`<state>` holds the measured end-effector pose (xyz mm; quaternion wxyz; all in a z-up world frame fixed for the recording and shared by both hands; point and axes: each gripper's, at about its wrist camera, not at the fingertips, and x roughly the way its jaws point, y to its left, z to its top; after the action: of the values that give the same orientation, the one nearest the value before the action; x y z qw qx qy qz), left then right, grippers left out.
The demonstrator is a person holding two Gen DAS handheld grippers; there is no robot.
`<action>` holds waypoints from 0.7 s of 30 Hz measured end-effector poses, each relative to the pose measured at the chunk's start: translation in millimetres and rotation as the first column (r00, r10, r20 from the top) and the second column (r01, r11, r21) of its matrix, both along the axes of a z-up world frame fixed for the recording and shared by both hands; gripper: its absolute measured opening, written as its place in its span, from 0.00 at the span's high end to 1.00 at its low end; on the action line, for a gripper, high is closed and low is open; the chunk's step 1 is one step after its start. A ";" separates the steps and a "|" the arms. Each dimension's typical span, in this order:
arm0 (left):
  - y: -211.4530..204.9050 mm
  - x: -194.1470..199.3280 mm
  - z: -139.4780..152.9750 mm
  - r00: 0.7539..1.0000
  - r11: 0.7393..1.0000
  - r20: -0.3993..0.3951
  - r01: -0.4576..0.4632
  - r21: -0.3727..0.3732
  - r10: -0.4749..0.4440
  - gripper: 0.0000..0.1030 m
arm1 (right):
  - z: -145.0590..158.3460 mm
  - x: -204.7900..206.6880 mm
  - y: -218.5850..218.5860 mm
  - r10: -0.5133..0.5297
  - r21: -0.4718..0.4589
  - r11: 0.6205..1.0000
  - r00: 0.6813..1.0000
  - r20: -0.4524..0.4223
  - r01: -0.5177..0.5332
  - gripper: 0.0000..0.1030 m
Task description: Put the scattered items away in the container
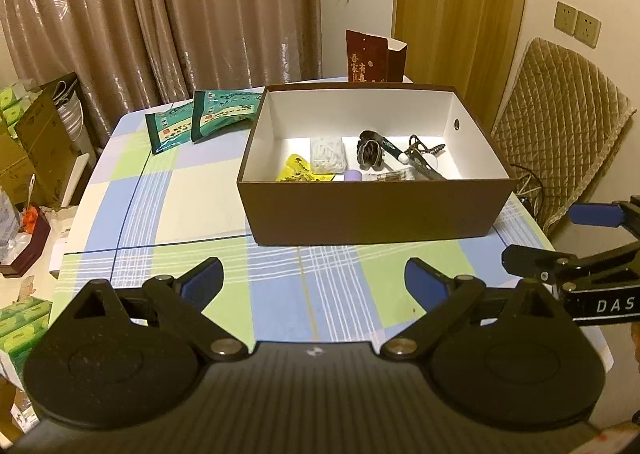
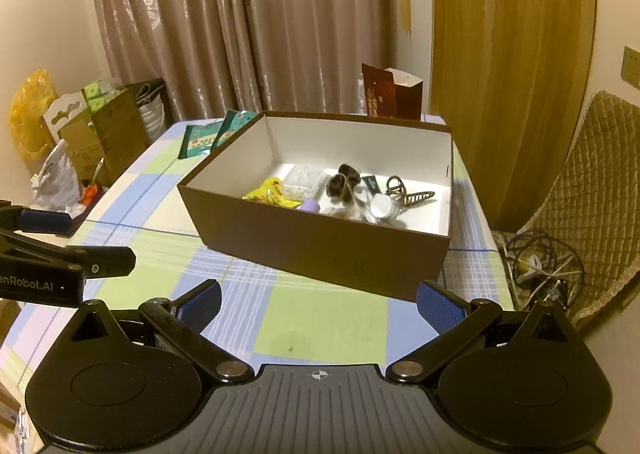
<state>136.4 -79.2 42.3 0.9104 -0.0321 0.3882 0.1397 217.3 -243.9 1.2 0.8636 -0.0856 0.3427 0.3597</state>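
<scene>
Tools (image 1: 314,286) (image 2: 318,302) spread, level, facing box (image 1: 372,209)

left gripper (image 1: 314,286): matte black body, ribbed centre plate, round side discs, blue textured pads (image 1: 206,280), silver pivot screws; right gripper (image 2: 318,304): same build, white crosshair mark; white lettering on both gripper sides

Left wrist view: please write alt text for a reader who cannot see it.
An open brown box on a checked tablecloth holds small items, including a yellow packet and a hair claw. Two green packets lie left of it. The left gripper is open and empty.
</scene>
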 end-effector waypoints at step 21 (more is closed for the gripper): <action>-17.7 -5.6 -22.6 0.998 1.000 -0.060 -0.027 0.004 0.027 0.07 | -25.7 -2.3 -10.7 0.031 -0.054 0.998 0.999 -0.041 -0.033 0.02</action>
<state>130.8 -96.9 19.7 0.8964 -0.0315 0.4147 0.1534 215.0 -254.5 -24.6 0.8479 -0.1076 0.3685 0.3657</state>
